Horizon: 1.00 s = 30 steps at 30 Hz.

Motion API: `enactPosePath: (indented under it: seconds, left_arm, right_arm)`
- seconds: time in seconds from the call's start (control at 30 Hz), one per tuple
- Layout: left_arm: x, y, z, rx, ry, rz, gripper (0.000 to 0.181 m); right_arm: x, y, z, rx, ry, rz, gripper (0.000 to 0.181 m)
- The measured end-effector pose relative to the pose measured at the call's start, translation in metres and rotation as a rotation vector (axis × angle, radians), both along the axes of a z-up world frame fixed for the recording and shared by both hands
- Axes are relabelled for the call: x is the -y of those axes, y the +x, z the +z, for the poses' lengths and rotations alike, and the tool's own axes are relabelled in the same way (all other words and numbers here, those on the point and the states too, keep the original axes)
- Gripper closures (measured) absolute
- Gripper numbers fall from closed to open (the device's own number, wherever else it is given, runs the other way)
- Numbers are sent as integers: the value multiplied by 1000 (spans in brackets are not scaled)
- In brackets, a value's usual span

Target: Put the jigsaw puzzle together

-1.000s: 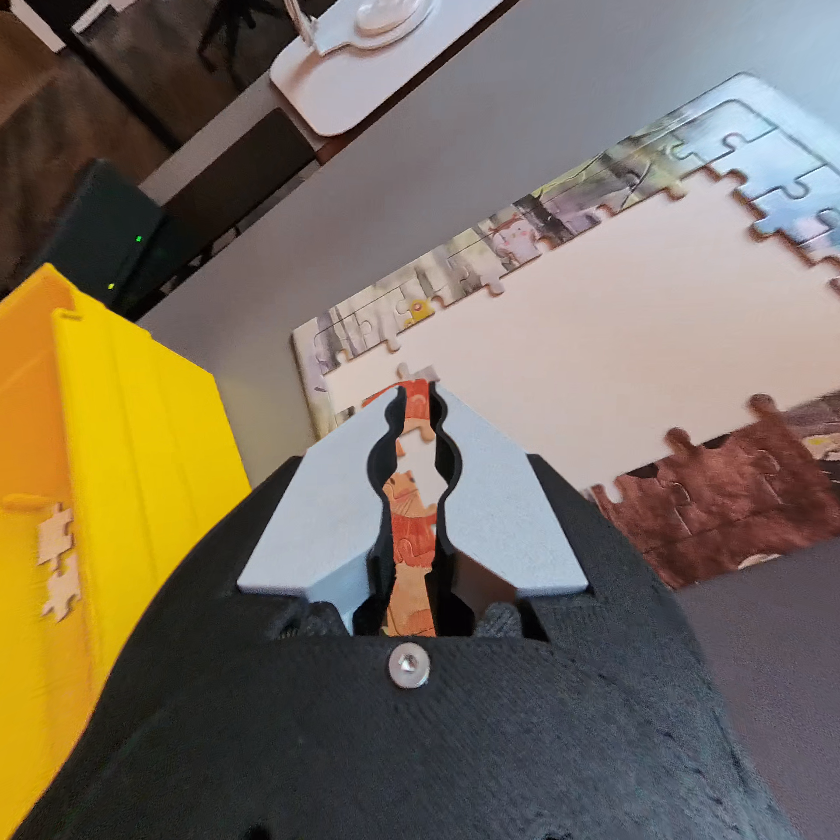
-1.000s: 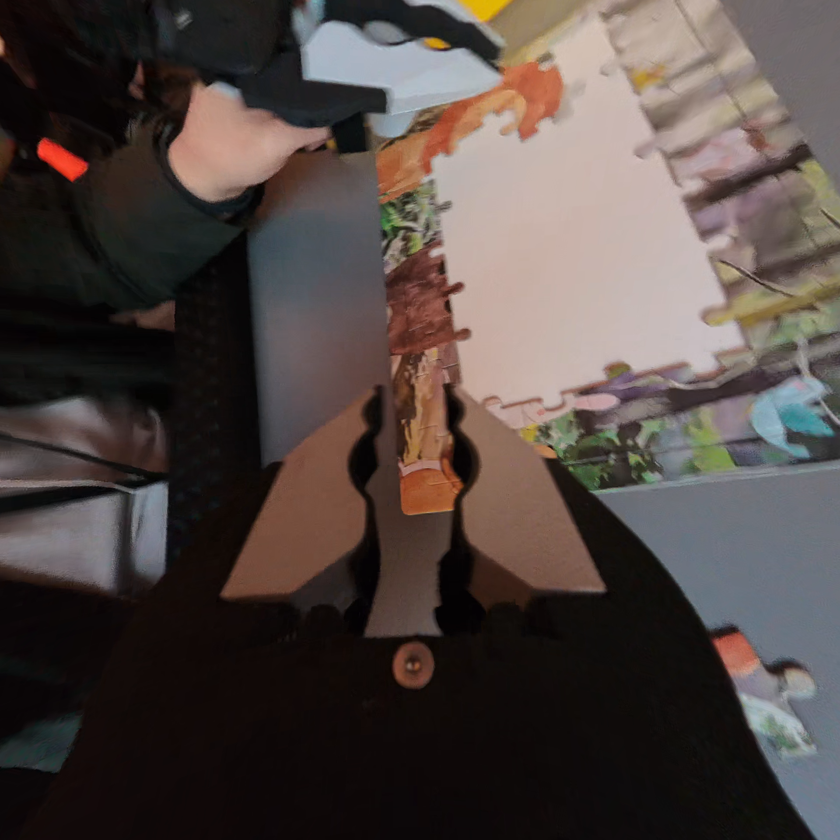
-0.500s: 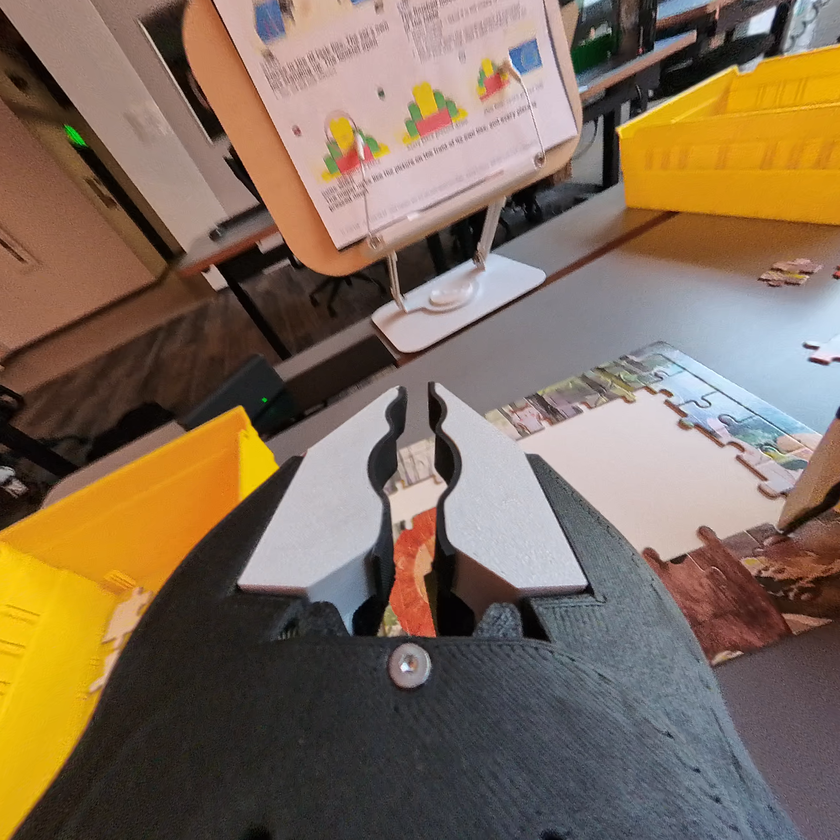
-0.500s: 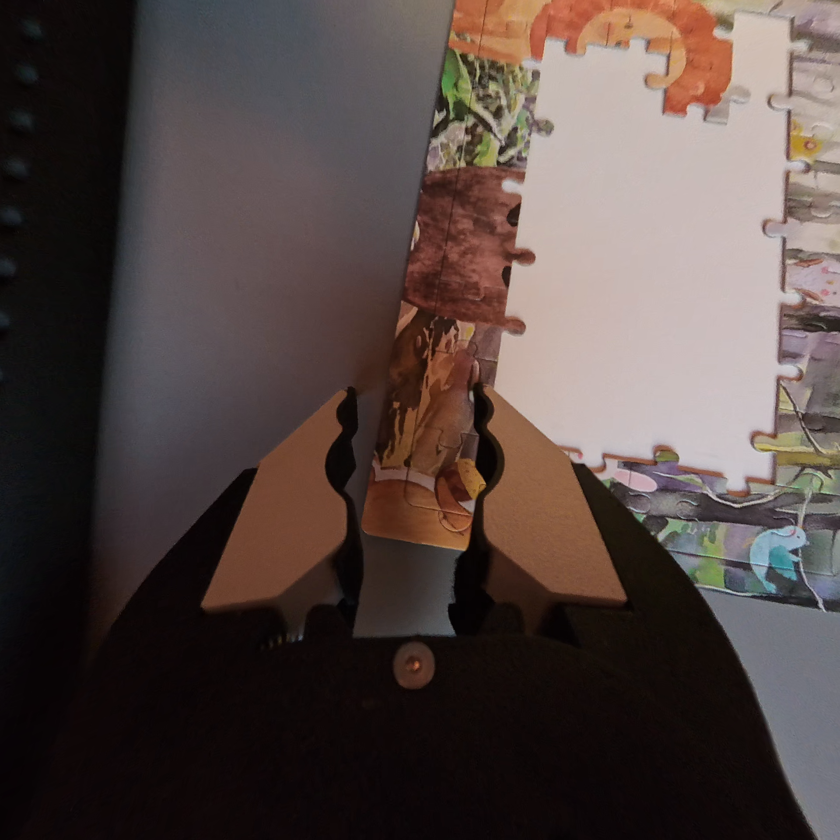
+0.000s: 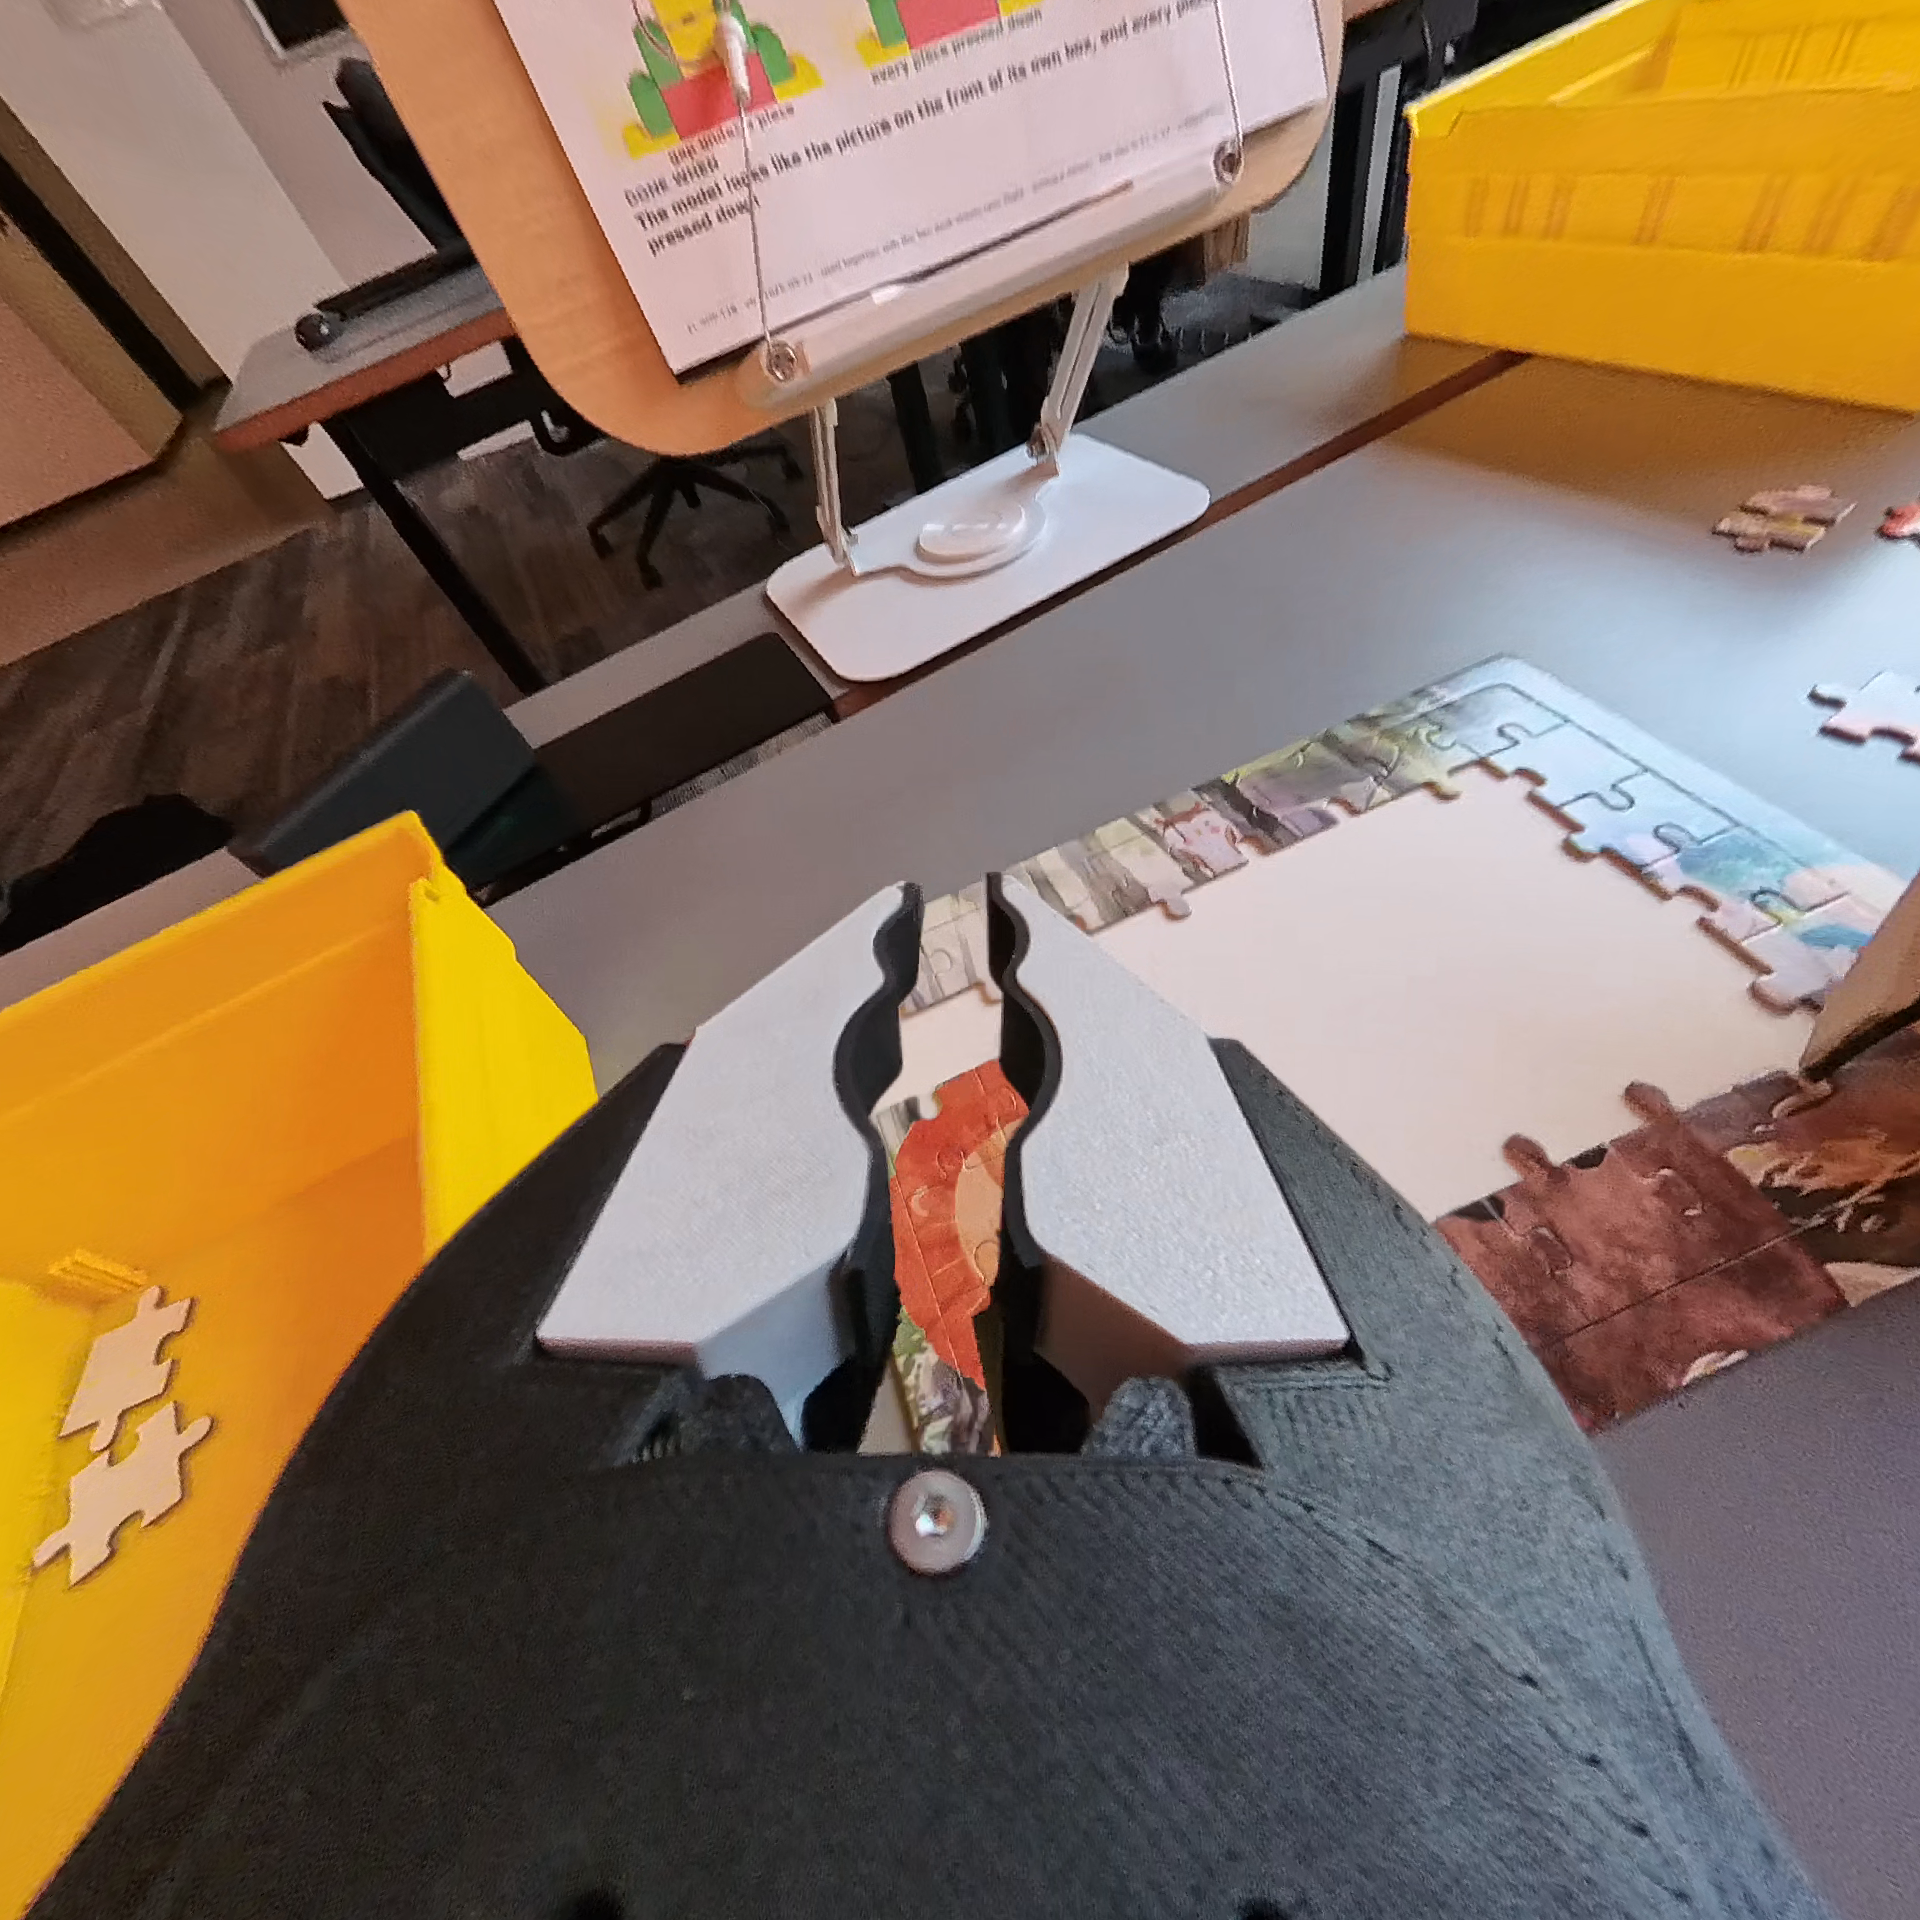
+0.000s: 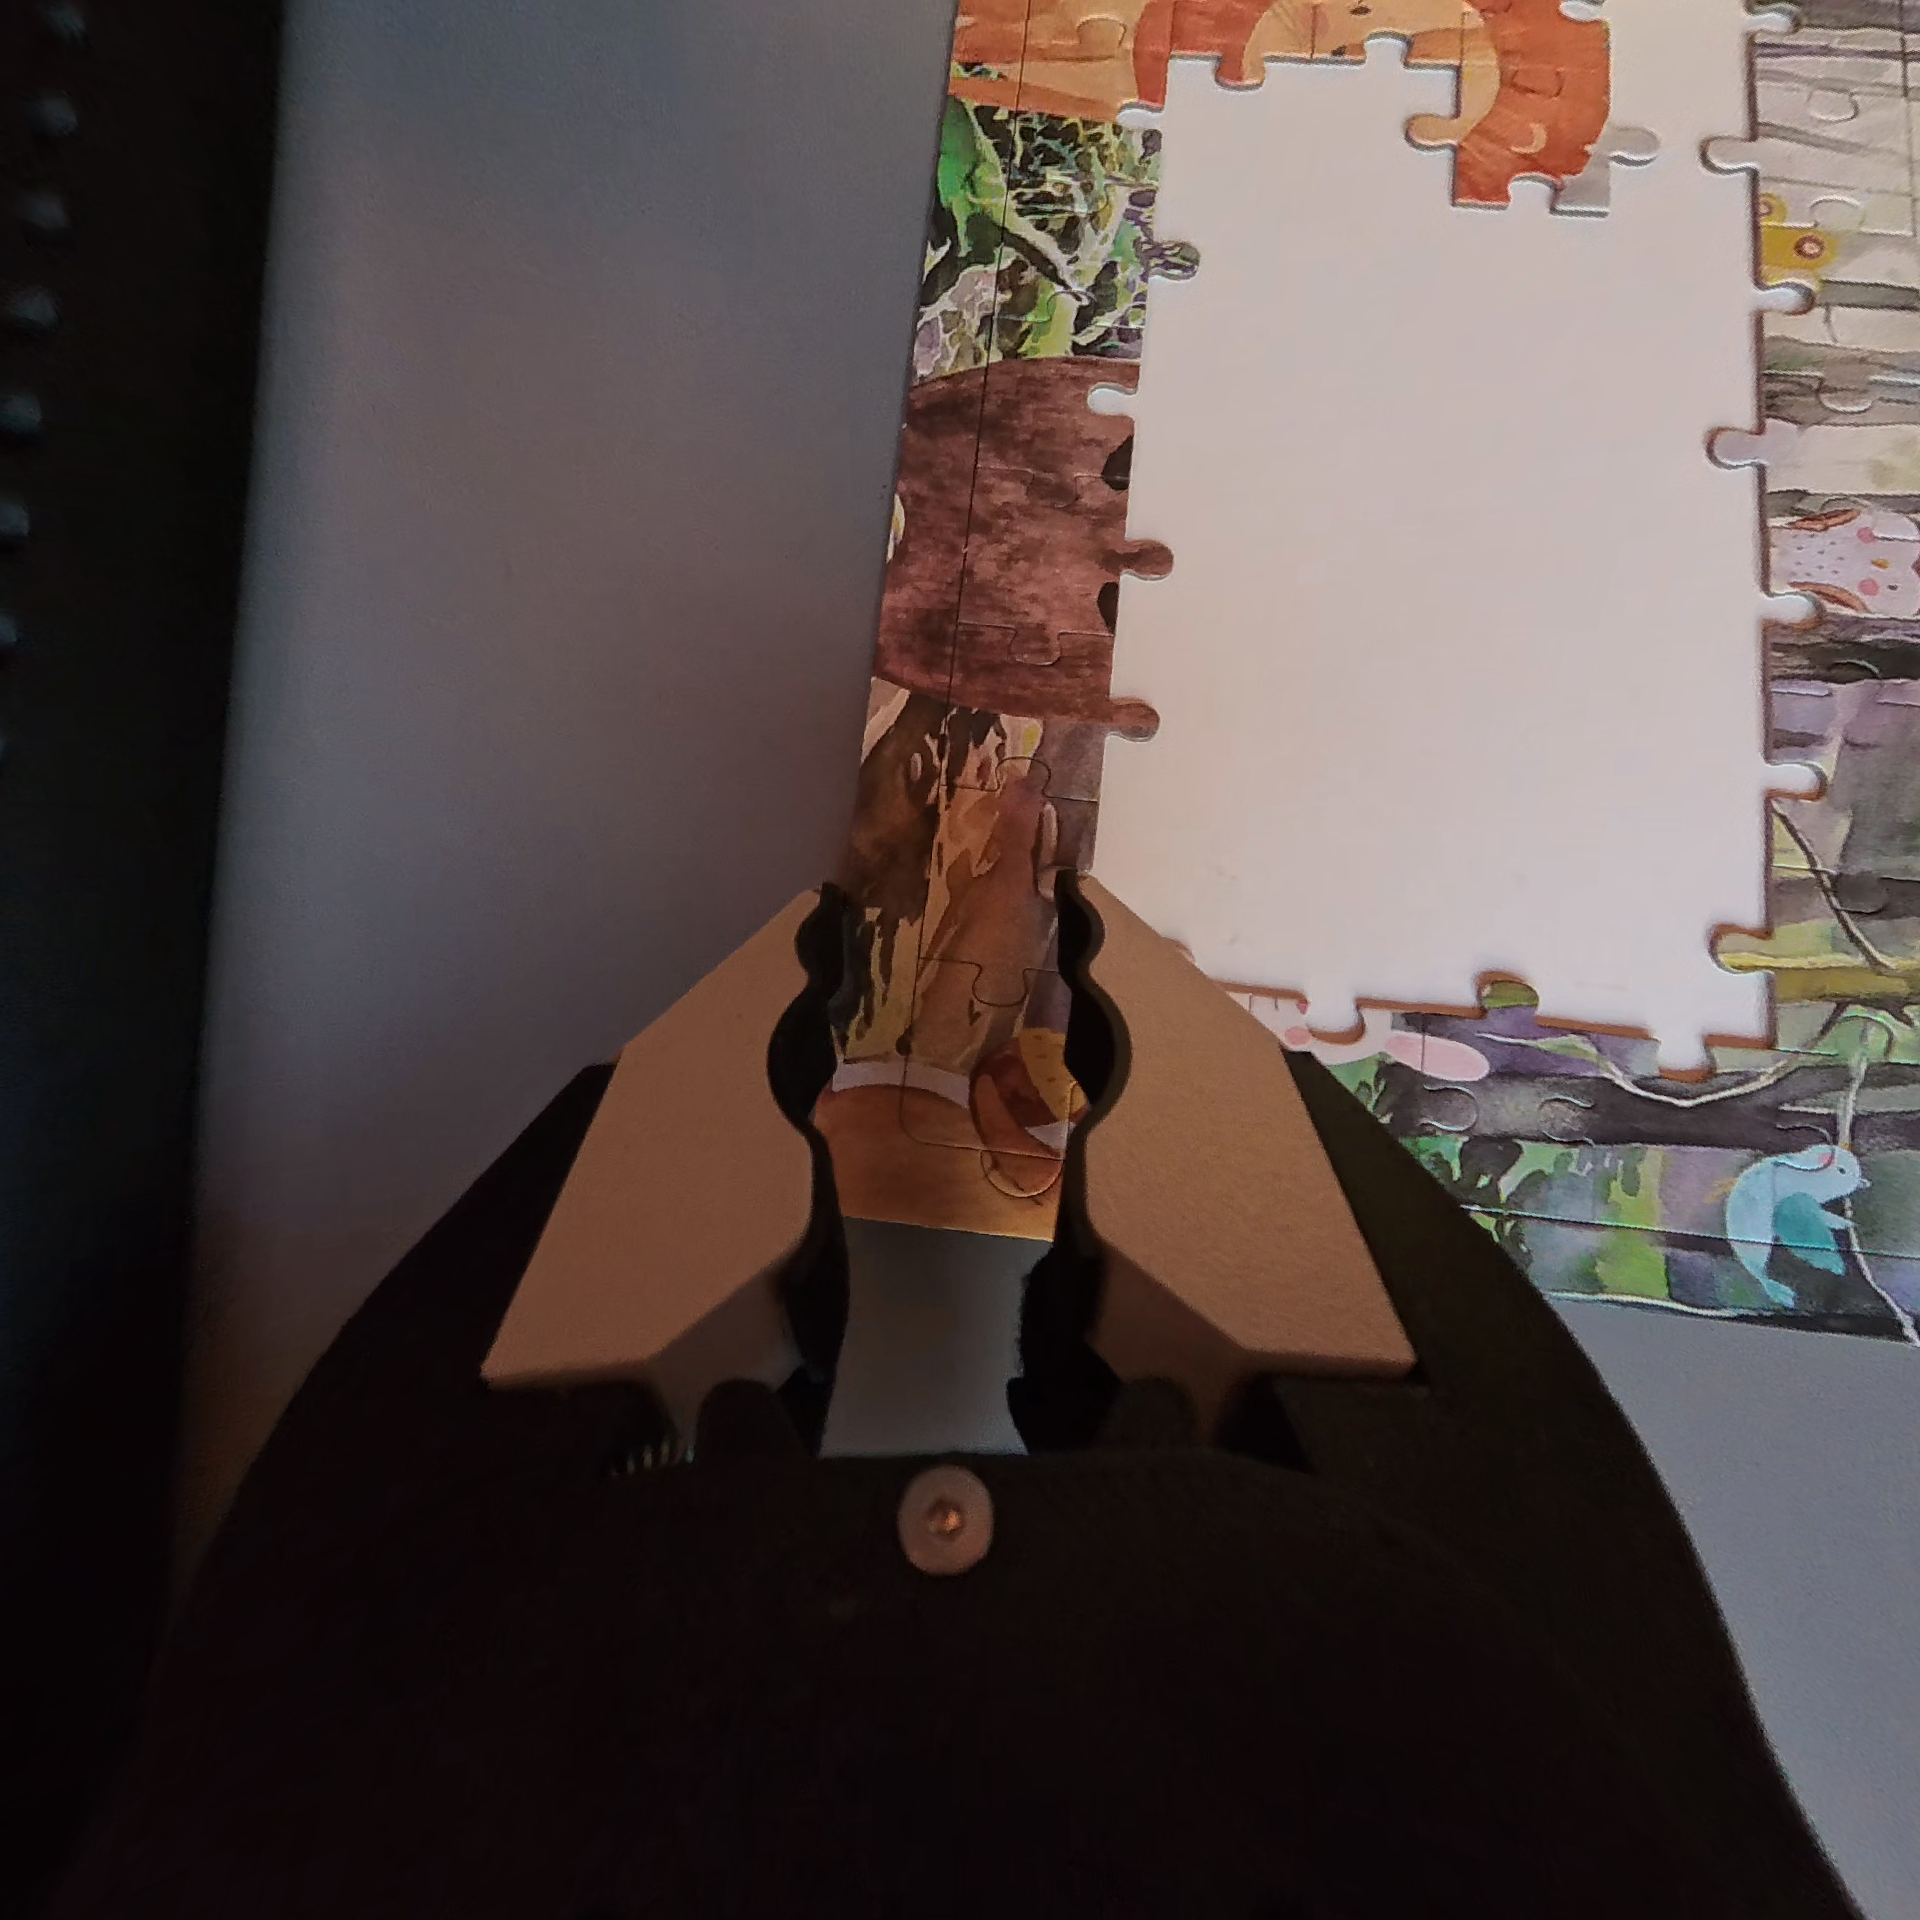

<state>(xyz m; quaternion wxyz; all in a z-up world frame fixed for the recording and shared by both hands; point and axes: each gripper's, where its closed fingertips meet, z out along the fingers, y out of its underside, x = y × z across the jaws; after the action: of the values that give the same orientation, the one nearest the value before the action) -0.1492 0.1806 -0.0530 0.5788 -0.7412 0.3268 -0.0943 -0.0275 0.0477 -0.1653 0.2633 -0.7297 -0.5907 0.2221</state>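
The jigsaw puzzle [image 5: 1621,1278] lies flat on the grey table. Its picture border is joined around a bare white middle [image 6: 1455,520]. My left gripper [image 5: 953,896] hovers over the orange corner pieces [image 5: 951,1195], which show through the slim gap between its fingers. The fingers are almost together and hold nothing. My right gripper [image 6: 945,891] is open, low over the brown and orange corner [image 6: 956,1122] of the puzzle, and empty. One of its fingers [image 5: 1870,997] shows at the right edge of the left wrist view.
A yellow bin [image 5: 260,1091] with pale pieces [image 5: 114,1403] stands at my left, and another yellow bin [image 5: 1662,208] stands far right. A paper stand [image 5: 987,540] is at the table's far edge. Loose pieces [image 5: 1782,520] lie beyond the puzzle. The table's dark near edge [image 6: 104,623] is on the left.
The left gripper tilted up from looking down at the puzzle to looking across the table. The right gripper moved in over the puzzle's corner. The hand and left gripper left the right view.
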Motion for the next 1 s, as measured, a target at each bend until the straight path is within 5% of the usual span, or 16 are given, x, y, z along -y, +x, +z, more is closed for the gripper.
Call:
enactPosePath:
  seconds: [0.5,1.0]
  left_arm:
    - [3,9,-53,-224,-156,-53,157]
    - [-13,-13,-74,-408,-147,103,147]
  right_arm:
    - [-8,27,4,-28,88,39,128]
    - [-7,18,14,-26,131,32,115]
